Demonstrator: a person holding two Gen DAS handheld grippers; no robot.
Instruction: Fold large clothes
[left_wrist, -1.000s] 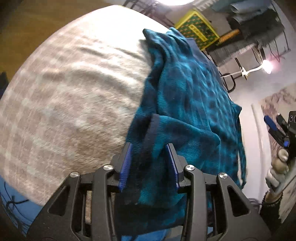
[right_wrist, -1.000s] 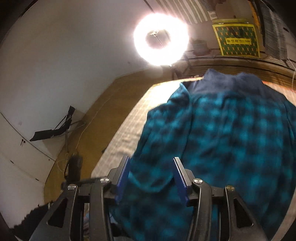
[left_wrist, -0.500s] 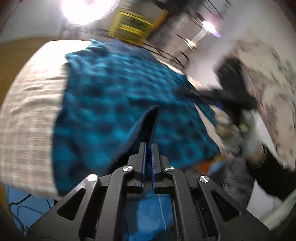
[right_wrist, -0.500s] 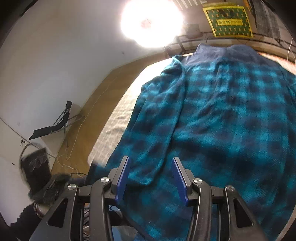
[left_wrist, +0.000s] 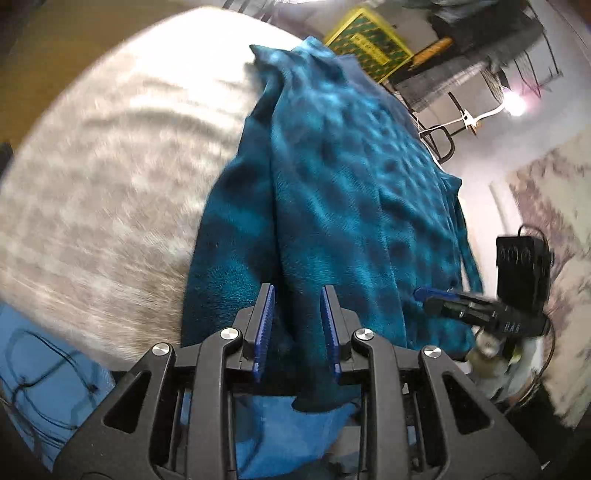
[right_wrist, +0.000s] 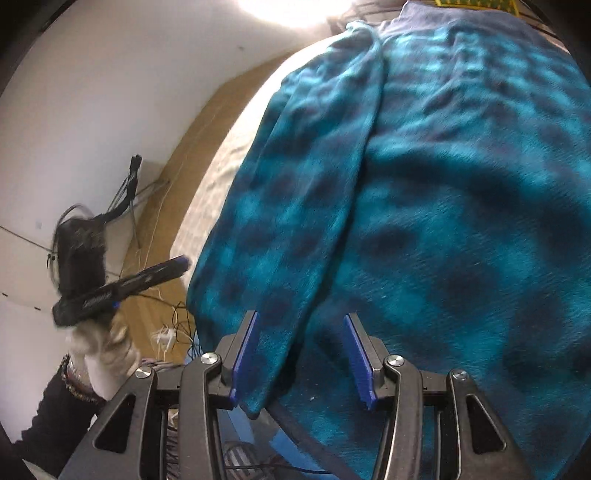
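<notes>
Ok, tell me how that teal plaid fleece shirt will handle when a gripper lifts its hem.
The teal plaid shirt will probably flop and drape: it already lies in soft folds on the bed. The fuzzy nap should grip well, not slip. Likely bulky, so the sleeve may slide off when lifted.

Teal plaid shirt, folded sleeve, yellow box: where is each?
Teal plaid shirt (right_wrist: 461, 221), right wrist view, its body.
Folded sleeve (right_wrist: 295, 192), right wrist view, mid-length.
Yellow box (left_wrist: 365, 44), left wrist view, its patterned face.

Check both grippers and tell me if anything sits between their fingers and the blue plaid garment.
Nothing visible does. The left gripper is open with the blue plaid garment directly between its fingers. The right gripper is open too, with a folded sleeve lying straight ahead of it on the bed.
</notes>
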